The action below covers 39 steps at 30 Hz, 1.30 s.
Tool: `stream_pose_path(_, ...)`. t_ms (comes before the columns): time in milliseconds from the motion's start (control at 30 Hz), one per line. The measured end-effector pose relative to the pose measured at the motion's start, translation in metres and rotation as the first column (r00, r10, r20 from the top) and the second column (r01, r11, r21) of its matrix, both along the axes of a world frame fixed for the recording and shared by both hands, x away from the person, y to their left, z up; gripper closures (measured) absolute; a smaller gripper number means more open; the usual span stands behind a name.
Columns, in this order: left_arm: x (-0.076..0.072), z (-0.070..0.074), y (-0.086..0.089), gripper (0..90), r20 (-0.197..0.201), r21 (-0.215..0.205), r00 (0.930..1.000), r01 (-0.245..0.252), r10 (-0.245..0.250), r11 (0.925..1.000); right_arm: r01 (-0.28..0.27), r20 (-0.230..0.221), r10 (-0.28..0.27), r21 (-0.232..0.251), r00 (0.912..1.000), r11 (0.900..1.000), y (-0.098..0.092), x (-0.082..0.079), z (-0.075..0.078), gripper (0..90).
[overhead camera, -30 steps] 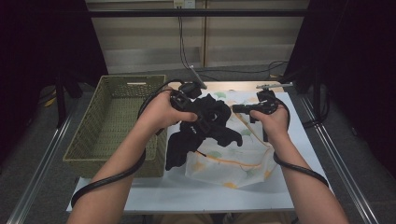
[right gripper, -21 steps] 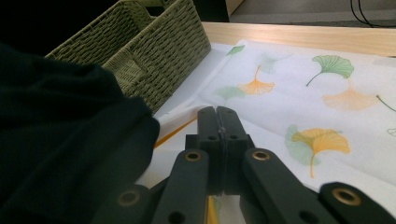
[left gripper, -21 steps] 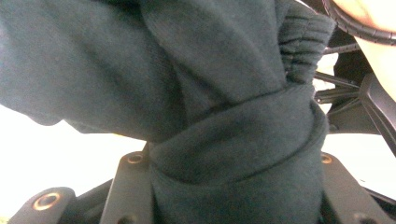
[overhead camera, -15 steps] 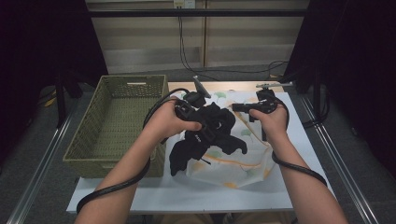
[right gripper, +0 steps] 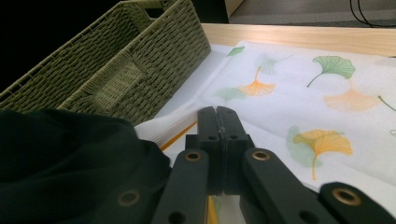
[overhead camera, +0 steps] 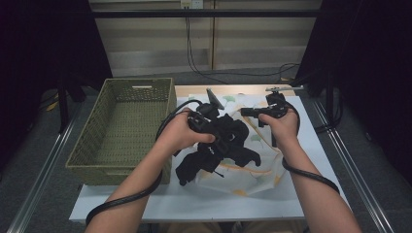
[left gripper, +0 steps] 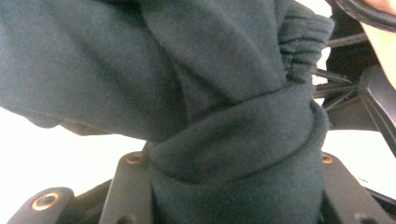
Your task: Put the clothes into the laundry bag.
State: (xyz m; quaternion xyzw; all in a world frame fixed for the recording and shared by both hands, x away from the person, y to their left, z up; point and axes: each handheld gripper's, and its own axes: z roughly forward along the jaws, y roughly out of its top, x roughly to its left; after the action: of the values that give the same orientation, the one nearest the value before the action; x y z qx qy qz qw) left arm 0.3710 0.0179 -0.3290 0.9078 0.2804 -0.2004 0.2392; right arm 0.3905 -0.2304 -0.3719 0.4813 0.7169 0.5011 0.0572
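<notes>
Lowered since a second ago, left gripper (overhead camera: 206, 127) stays clamped on the dark garment (overhead camera: 218, 145), bundle hanging beneath it over the leaf-print cloth (overhead camera: 262, 170); right gripper (right gripper: 218, 122) shut, empty; basket (overhead camera: 121, 126) drop likely next.

The dark garment (left gripper: 196, 93) is cut off by the top, left and bottom edges of the left gripper view, and it hides the jaw tips there. In the high view the garment covers part of the leaf-printed cloth (overhead camera: 262, 167). The basket (right gripper: 107, 70) is cut at the left edge.
</notes>
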Motion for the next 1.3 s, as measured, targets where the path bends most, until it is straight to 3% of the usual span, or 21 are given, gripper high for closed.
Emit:
stream_pose_path(100, 0.001, -0.008, -0.004, 54.8, 0.002, 0.007, 1.0000, -0.004, 0.004, 1.0000, -0.002, 0.003, 0.002, -0.002, 1.0000, 1.000, 0.001, 0.000, 0.000, 90.0)
stream_pose_path(233, 0.003, -0.020, -0.008, 54.6, 0.001, -0.001, 0.9981, -0.061, 0.061, 0.9981, -0.002, 0.002, 0.002, 0.005, 1.0000, 1.000, 0.002, 0.000, 0.000, 90.0)
stream_pose_path(267, 0.006, -0.022, -0.007, 54.5, 0.004, 0.003, 0.9989, -0.047, 0.047, 0.9989, -0.005, 0.004, 0.005, 0.003, 1.0000, 1.000, 0.002, 0.000, 0.000, 90.0)
stream_pose_path(400, 0.010, -0.034, -0.009, 54.3, -0.011, 0.007, 0.9973, -0.073, 0.073, 0.9973, -0.010, 0.002, 0.010, 0.003, 1.0000, 1.000, 0.003, 0.000, 0.000, 90.0)
stream_pose_path(567, 0.010, -0.041, -0.014, 53.9, -0.005, -0.020, 0.9884, -0.152, 0.152, 0.9882, -0.008, 0.000, 0.008, 0.004, 1.0000, 1.000, 0.002, -0.001, 0.000, 90.0)
stream_pose_path(600, 0.012, -0.042, -0.013, 53.8, -0.002, -0.024, 0.9897, -0.143, 0.143, 0.9894, -0.007, 0.000, 0.007, 0.002, 1.0000, 1.000, 0.002, -0.001, 0.001, 90.0)
stream_pose_path(667, 0.012, -0.043, -0.015, 53.7, -0.021, -0.028, 0.9843, -0.176, 0.175, 0.9841, -0.009, -0.001, 0.009, 0.002, 1.0000, 1.000, 0.003, -0.001, 0.000, 90.0)
stream_pose_path(833, 0.012, -0.046, -0.018, 52.9, 0.011, -0.018, 0.9854, -0.170, 0.170, 0.9853, -0.010, -0.002, 0.010, 0.010, 0.9999, 1.000, 0.004, -0.001, 0.000, 90.0)
stream_pose_path(900, 0.013, -0.049, -0.019, 52.5, 0.011, -0.030, 0.9822, -0.187, 0.187, 0.9819, -0.014, -0.006, 0.014, 0.009, 0.9999, 1.000, 0.004, -0.001, 0.000, 90.0)
stream_pose_path(967, 0.016, -0.051, -0.018, 52.3, 0.029, -0.005, 0.9884, -0.149, 0.149, 0.9888, -0.016, -0.006, 0.016, 0.010, 0.9999, 1.000, 0.004, -0.001, -0.001, 90.0)
stream_pose_path(1000, 0.014, -0.052, -0.020, 52.2, 0.012, -0.013, 0.9821, -0.188, 0.188, 0.9821, -0.018, -0.008, 0.018, 0.013, 0.9998, 1.000, 0.004, -0.002, -0.001, 90.0)
stream_pose_path(1033, 0.016, -0.053, -0.019, 52.0, 0.026, -0.001, 0.9863, -0.163, 0.163, 0.9866, -0.018, -0.006, 0.018, 0.010, 0.9998, 1.000, 0.004, -0.002, -0.001, 90.0)
stream_pose_path(1100, 0.016, -0.055, -0.020, 51.3, 0.042, 0.004, 0.9863, -0.160, 0.159, 0.9872, -0.015, -0.009, 0.015, 0.011, 0.9998, 1.000, 0.004, -0.002, -0.002, 90.0)
stream_pose_path(1133, 0.017, -0.056, -0.020, 51.1, 0.040, 0.016, 0.9878, -0.151, 0.150, 0.9884, -0.015, -0.009, 0.016, 0.011, 0.9998, 1.000, 0.004, -0.002, -0.002, 90.0)
stream_pose_path(1167, 0.016, -0.057, -0.022, 51.1, 0.038, 0.007, 0.9836, -0.177, 0.176, 0.9843, -0.017, -0.009, 0.017, 0.009, 0.9998, 1.000, 0.004, -0.002, -0.002, 90.0)
stream_pose_path(1300, 0.016, -0.062, -0.025, 51.0, 0.030, 0.022, 0.9899, -0.140, 0.139, 0.9900, -0.018, -0.008, 0.018, 0.009, 0.9998, 1.000, 0.004, -0.002, -0.002, 90.0)
